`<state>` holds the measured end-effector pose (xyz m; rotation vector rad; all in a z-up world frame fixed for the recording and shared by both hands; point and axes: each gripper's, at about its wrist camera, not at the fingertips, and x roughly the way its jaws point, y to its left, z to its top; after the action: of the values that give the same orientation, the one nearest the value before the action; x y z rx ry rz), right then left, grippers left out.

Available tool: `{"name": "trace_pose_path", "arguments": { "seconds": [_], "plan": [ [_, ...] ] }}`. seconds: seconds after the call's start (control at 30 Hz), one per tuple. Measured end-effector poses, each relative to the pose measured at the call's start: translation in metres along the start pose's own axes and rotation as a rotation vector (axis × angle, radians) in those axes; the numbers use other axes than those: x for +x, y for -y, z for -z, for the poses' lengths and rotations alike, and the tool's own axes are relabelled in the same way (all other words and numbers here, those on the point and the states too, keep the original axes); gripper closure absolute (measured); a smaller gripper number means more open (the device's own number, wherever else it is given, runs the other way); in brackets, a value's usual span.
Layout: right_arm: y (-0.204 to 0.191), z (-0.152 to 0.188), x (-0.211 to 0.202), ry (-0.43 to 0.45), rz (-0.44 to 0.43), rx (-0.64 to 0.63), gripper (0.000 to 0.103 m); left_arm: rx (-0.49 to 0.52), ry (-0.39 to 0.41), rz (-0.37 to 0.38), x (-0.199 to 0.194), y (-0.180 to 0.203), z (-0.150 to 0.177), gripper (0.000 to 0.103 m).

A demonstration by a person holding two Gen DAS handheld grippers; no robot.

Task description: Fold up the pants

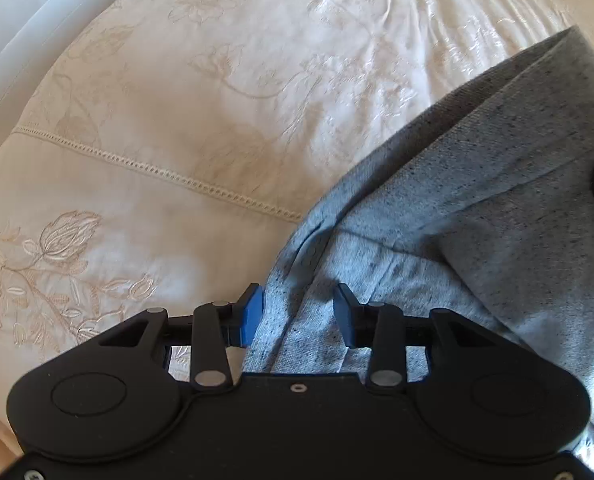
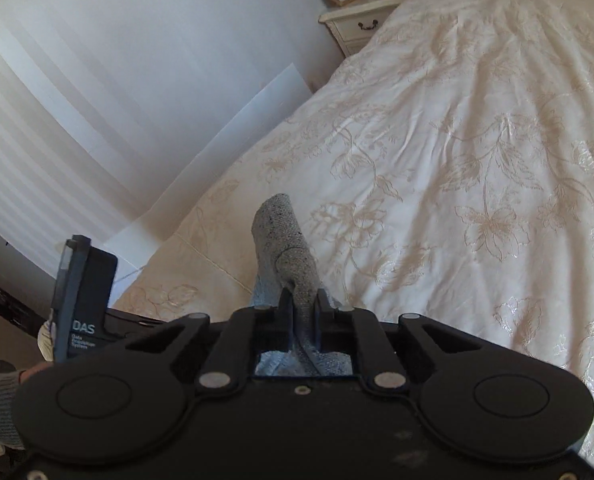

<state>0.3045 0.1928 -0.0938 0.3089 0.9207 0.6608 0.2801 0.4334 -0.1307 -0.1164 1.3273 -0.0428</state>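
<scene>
item: pants (image 1: 477,208), grey knit, soft, light, limp; lying rumpled on the bed (image 1: 177,120). your right gripper (image 2: 302,312) has its jaws clamped on a bunched fold. your left gripper (image 1: 297,312) has its jaws apart over an edge; grip there, at the hem.

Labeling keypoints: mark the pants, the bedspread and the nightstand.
pants (image 1: 477,200), left wrist view, flat grey cloth of the upper layer.
bedspread (image 2: 457,160), right wrist view, bare embroidered patch.
nightstand (image 2: 361,26), right wrist view, drawer front by the handle.
</scene>
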Motion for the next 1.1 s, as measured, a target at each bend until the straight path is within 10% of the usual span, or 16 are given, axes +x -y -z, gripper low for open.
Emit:
{"name": "trace_pose_path", "arguments": {
  "seconds": [0.13, 0.6, 0.77, 0.93, 1.1],
  "plan": [
    [-0.040, 0.013, -0.021, 0.017, 0.004, -0.102, 0.092, -0.009, 0.017, 0.061, 0.006, -0.003, -0.011, 0.054],
    [-0.111, 0.157, 0.077, -0.246, 0.103, -0.246, 0.090, -0.029, 0.038, -0.192, -0.020, -0.064, 0.010, 0.058],
    [-0.119, 0.180, 0.109, -0.316, 0.150, -0.315, 0.077, 0.039, 0.075, -0.124, -0.043, -0.050, 0.019, 0.054],
    [-0.122, 0.178, 0.085, -0.276, 0.102, -0.297, 0.067, 0.130, 0.010, 0.002, -0.035, -0.017, 0.038, 0.043],
    [-0.097, 0.199, 0.013, -0.228, 0.162, -0.126, 0.068, 0.244, -0.058, -0.065, -0.005, 0.014, 0.065, 0.040]
  ]
}}
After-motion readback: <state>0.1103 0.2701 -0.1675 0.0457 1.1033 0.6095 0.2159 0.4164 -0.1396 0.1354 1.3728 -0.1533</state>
